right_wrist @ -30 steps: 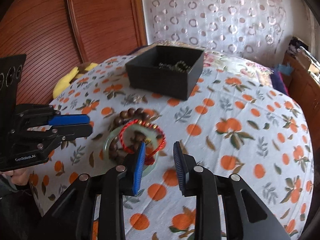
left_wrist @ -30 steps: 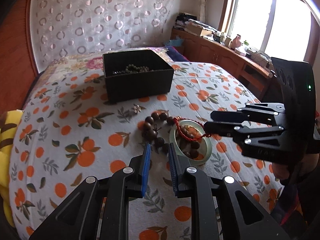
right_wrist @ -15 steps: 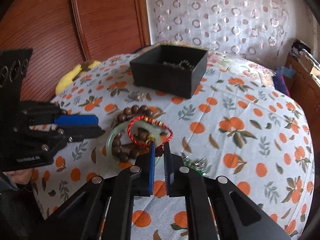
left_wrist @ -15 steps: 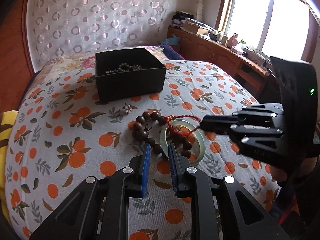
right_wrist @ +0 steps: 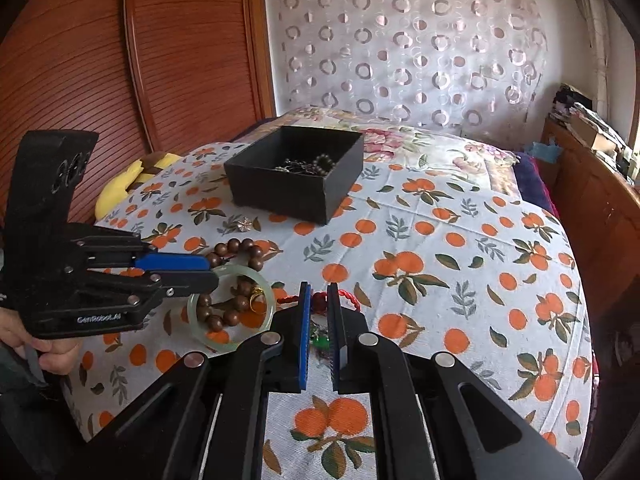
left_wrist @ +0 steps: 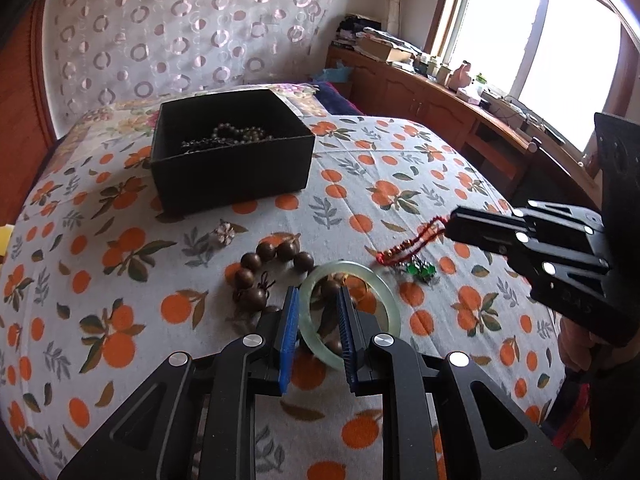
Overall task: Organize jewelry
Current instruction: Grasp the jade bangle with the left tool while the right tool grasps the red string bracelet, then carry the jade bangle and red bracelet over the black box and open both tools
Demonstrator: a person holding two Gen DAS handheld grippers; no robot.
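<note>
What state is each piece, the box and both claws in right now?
Black box: open, beaded strands inside.
Red cord bracelet: pinched, lifted off the bedspread.
Right claw: shut on the cord.
Left claw: open over the bangle.
Jade bangle: flat, overlapping the wooden beads.
Wooden bead bracelet: lying loose.

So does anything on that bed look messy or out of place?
Mostly the loose pile: a jade bangle lies over a wooden bead bracelet outside the black box. The right gripper pinches a red cord bracelet, and a small flower piece sits alone.
</note>
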